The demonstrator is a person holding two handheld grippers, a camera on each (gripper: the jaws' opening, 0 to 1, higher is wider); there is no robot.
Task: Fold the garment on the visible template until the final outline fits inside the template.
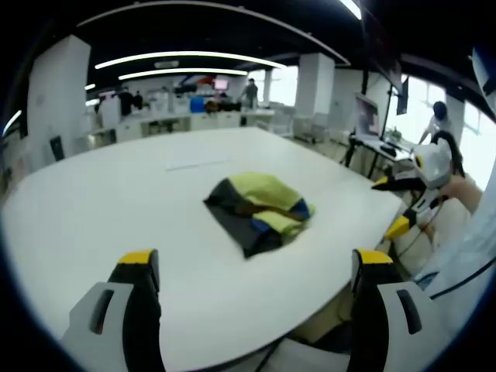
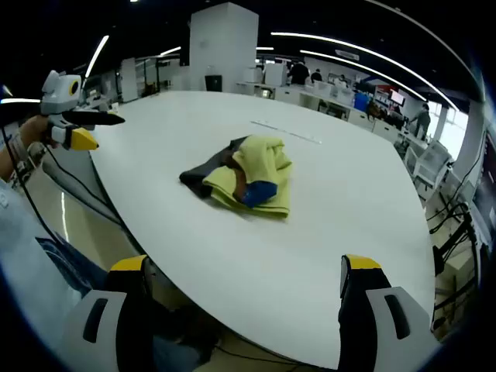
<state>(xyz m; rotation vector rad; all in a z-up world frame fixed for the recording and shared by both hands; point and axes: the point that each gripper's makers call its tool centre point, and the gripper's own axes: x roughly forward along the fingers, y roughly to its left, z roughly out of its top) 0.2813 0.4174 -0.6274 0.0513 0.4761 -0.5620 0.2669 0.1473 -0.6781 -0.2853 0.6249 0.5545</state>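
We are in a wide open-plan office with long ceiling light strips, white pillars and desks along the far side, where a few people stand. In front of us lies a large white table [image 1: 93, 201] with rounded edges. On its far part we see a faint pale strip [image 1: 198, 163], a thin marking on the surface; we cannot tell what it is.

The garment [image 1: 260, 211] lies bunched in a loose heap around the middle of the table, well apart from both tools. It is mostly yellow-green, with dark grey and blue panels and a bit of brown at the folds. In the right gripper view the same garment [image 2: 246, 180] sits mid-table, its yellow side toward the right and the dark part toward the left.

The left gripper [image 1: 256, 267] hangs over the near edge of the table, its yellow-tipped jaws spread wide with nothing between them. The right gripper [image 2: 246, 275] is likewise released, jaws wide apart and empty, above the near rim.

In the left gripper view the right gripper appears at the right edge, off the table, held in a hand [image 1: 463, 190]. In the right gripper view the left gripper shows at the far left, beyond the table's edge, with cables trailing below it.
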